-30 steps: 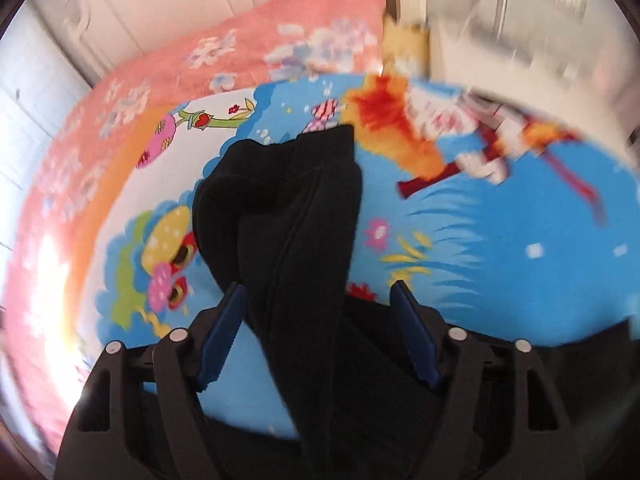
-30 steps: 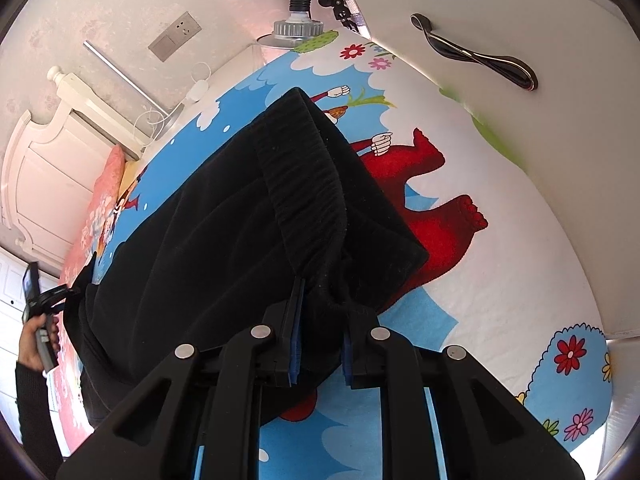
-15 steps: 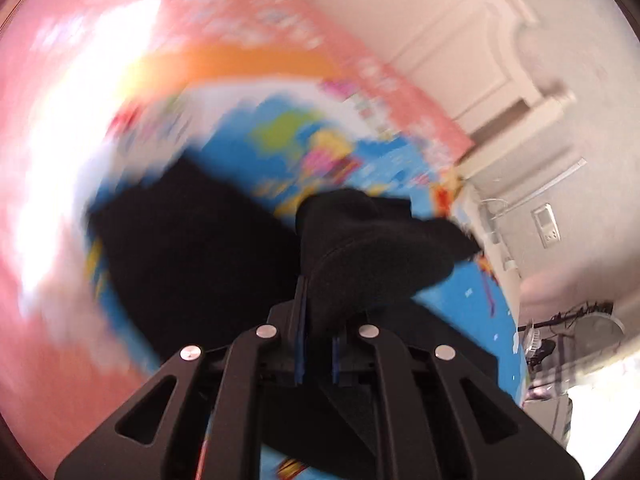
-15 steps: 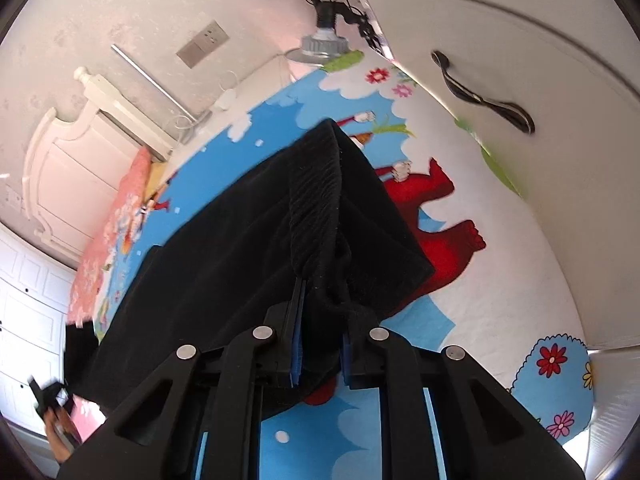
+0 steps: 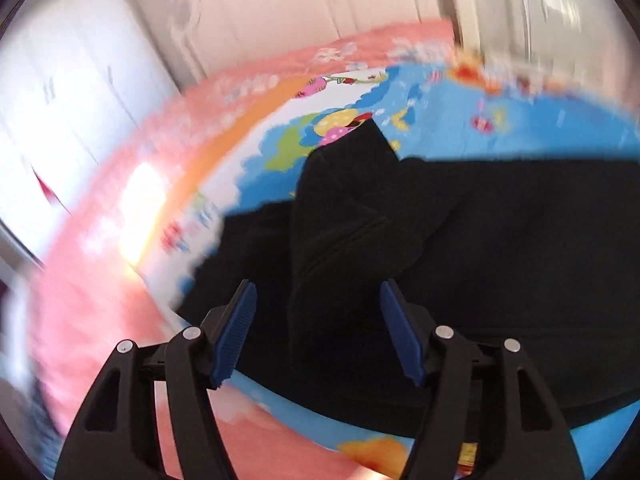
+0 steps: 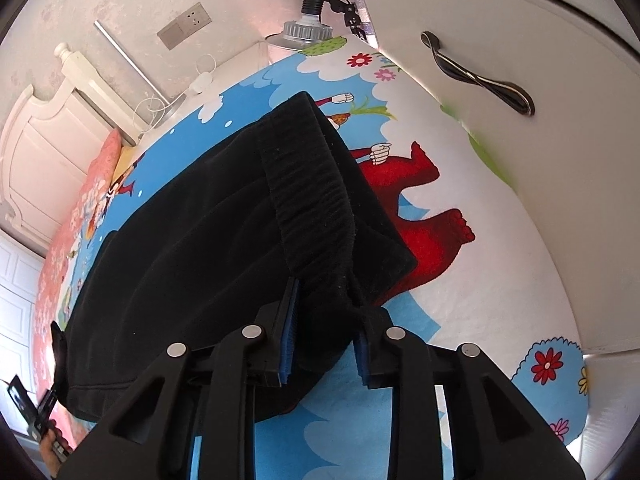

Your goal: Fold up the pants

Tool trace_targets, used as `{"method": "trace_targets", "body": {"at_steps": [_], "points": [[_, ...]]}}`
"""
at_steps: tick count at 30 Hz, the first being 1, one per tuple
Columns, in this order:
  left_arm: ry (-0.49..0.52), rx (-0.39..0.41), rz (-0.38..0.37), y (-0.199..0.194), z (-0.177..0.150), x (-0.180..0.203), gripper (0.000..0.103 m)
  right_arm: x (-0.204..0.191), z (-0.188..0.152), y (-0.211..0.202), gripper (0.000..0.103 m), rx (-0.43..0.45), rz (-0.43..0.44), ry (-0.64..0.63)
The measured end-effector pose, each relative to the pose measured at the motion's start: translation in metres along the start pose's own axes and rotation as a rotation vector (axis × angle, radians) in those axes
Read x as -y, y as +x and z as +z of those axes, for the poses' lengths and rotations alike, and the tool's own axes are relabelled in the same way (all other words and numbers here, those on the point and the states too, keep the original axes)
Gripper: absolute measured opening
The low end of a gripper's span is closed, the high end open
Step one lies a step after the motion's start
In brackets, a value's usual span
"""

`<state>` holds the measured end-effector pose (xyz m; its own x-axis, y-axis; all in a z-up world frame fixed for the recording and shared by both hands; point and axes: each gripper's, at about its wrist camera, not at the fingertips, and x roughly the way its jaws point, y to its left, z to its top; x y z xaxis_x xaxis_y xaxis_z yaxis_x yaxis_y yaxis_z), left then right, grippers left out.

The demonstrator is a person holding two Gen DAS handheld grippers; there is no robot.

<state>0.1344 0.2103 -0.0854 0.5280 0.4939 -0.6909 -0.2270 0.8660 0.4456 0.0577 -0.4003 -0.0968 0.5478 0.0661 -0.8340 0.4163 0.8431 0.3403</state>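
Observation:
Black pants point(image 6: 208, 240) lie across a cartoon-print bed sheet point(image 6: 480, 272). In the right wrist view the ribbed waistband point(image 6: 312, 192) runs into my right gripper point(image 6: 324, 344), whose blue pads stand slightly apart with the waistband bunched between them. In the left wrist view my left gripper point(image 5: 316, 320) is open, its blue pads point(image 5: 236, 332) wide apart, with a raised fold of a pant leg point(image 5: 344, 224) between them but not clamped. The view is motion-blurred.
A pink floral blanket point(image 5: 100, 300) covers the bed's left side. A white headboard point(image 6: 40, 140) and wall socket point(image 6: 184, 26) stand at the far end. A white cabinet door with a metal handle point(image 6: 480, 72) borders the bed on the right.
My left gripper was shut on the pant leg half a second ago and has now opened, releasing it. My right gripper's pads have parted a little around the waistband.

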Motion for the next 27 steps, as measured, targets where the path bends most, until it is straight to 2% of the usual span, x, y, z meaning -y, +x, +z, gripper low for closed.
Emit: {"method": "trace_targets", "body": {"at_steps": [2, 5, 6, 7, 8, 9, 10, 11, 13, 15, 16, 18, 20, 21, 22, 23, 26, 27], "points": [[0.136, 0.032, 0.132, 0.009, 0.006, 0.023, 0.064, -0.003, 0.0, 0.0, 0.026, 0.005, -0.013, -0.024], [0.275, -0.009, 0.135, 0.026, 0.014, 0.045, 0.06, -0.006, -0.001, 0.002, 0.026, 0.016, -0.033, -0.05], [0.309, -0.006, 0.143, 0.03, 0.016, 0.049, 0.048, -0.006, -0.002, 0.002, 0.026, 0.018, -0.035, -0.054], [0.316, -0.005, 0.119, 0.031, 0.017, 0.048, 0.022, -0.006, -0.002, 0.002, 0.026, 0.018, -0.034, -0.053], [0.294, -0.009, 0.085, 0.031, 0.021, 0.043, 0.016, -0.006, -0.002, 0.002, 0.025, 0.017, -0.032, -0.051], [0.229, 0.004, 0.046, 0.028, 0.026, 0.028, 0.01, -0.006, -0.002, 0.002, 0.025, 0.015, -0.029, -0.049], [0.139, 0.014, -0.009, 0.024, 0.03, 0.008, 0.009, -0.005, -0.002, 0.001, 0.024, 0.013, -0.024, -0.047], [-0.075, 0.015, -0.14, 0.018, 0.033, -0.034, 0.009, -0.004, -0.002, 0.001, 0.024, 0.012, -0.021, -0.046], [-0.458, -0.01, -0.345, 0.022, 0.013, -0.108, 0.009, -0.003, -0.002, 0.001, 0.024, 0.011, -0.014, -0.042], [-0.841, -0.074, -0.523, 0.047, -0.035, -0.171, 0.007, -0.002, -0.002, 0.002, 0.024, 0.011, -0.011, -0.039], [-0.962, -0.104, -0.588, 0.06, -0.057, -0.186, 0.006, -0.002, -0.002, 0.002, 0.024, 0.01, -0.012, -0.04], [-1.052, -0.116, -0.648, 0.074, -0.084, -0.201, 0.004, -0.003, 0.0, 0.002, 0.023, 0.001, -0.013, -0.048], [-1.082, -0.094, -0.764, 0.079, -0.093, -0.204, 0.022, -0.002, 0.002, 0.002, 0.024, -0.007, -0.008, -0.047], [-1.093, -0.096, -0.812, 0.083, -0.091, -0.202, 0.048, -0.001, 0.002, 0.002, 0.023, -0.011, -0.002, -0.042], [-1.1, -0.107, -0.801, 0.085, -0.09, -0.202, 0.052, 0.001, 0.003, 0.002, 0.023, -0.015, 0.007, -0.032], [-1.102, -0.121, -0.783, 0.088, -0.086, -0.201, 0.052, 0.002, 0.003, 0.002, 0.023, -0.017, 0.015, -0.022], [-1.149, -0.122, -0.8, 0.09, -0.088, -0.201, 0.05, 0.003, 0.001, 0.001, 0.024, -0.018, 0.02, -0.016], [-1.144, -0.125, -0.806, 0.091, -0.085, -0.2, 0.045, 0.002, 0.002, 0.001, 0.023, -0.018, 0.019, -0.018]]}}
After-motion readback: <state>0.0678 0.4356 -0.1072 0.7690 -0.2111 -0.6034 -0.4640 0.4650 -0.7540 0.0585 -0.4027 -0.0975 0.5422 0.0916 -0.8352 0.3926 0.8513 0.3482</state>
